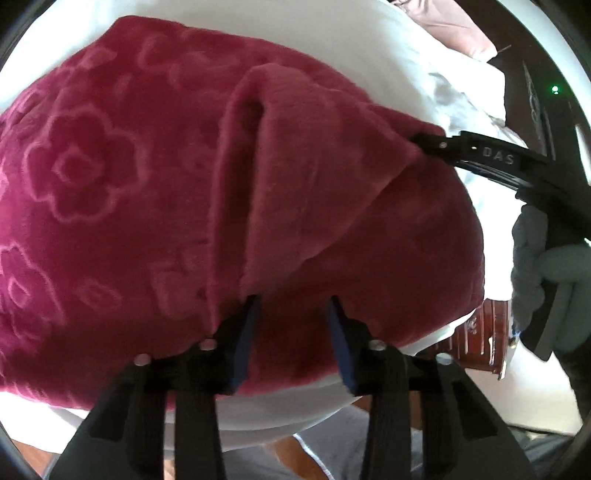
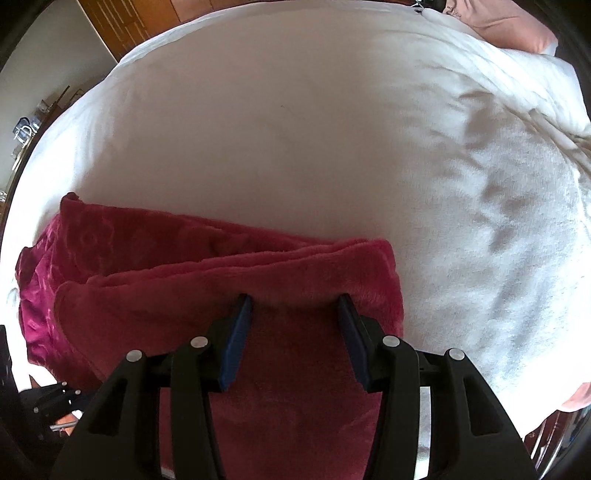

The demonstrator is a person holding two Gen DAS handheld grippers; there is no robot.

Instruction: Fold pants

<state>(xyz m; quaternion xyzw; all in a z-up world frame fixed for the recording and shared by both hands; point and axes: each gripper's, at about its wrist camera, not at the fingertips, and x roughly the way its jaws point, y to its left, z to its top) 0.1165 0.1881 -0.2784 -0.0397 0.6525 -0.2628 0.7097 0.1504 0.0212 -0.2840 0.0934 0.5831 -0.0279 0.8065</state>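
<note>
Pants [image 1: 155, 192], flower-embossed only in left view

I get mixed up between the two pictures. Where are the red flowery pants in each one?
Left wrist view: the red pants fill the middle and left, on the white bed.
Right wrist view: the red pants are at lower left and bottom centre, running under the fingers.
Shared landmark: the white bed and the pink pillow at top right.
</note>
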